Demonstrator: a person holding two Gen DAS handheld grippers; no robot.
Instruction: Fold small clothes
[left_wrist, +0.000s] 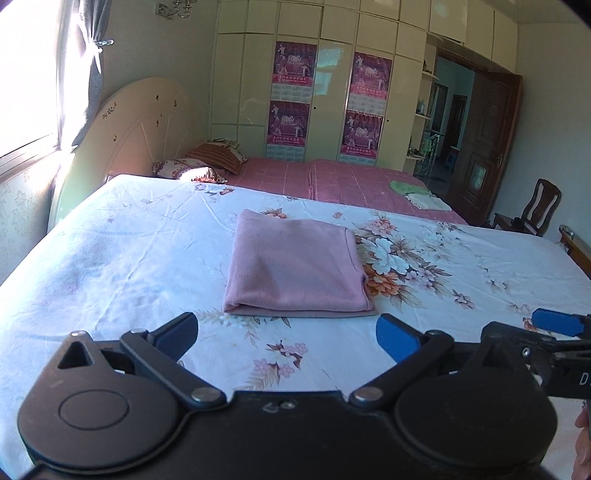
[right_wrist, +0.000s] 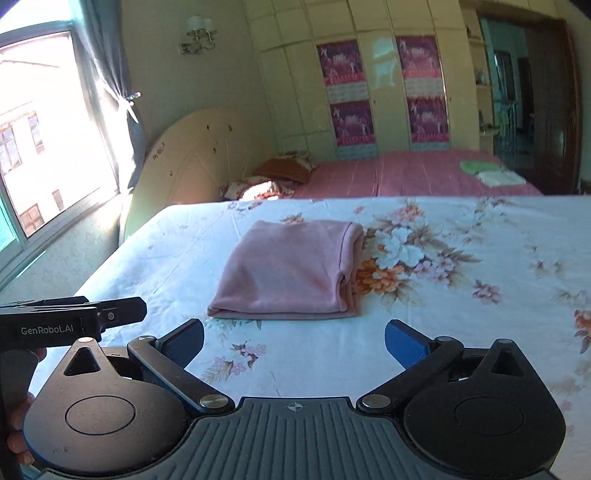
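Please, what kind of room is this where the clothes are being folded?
A home bedroom, most likely. The folded pink garment lies on a bed with a floral sheet, with a curved headboard, pillows and a tall wardrobe behind.

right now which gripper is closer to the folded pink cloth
Too close to call. The left gripper and right gripper both hover open, short of the folded pink cloth's near edge, touching nothing.

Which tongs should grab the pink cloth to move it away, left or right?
Probably the right tongs. Both are open and equally near, but the pink cloth shows its layered open edges on the right, and the folded pile lies far right. The left tongs face only the fold.
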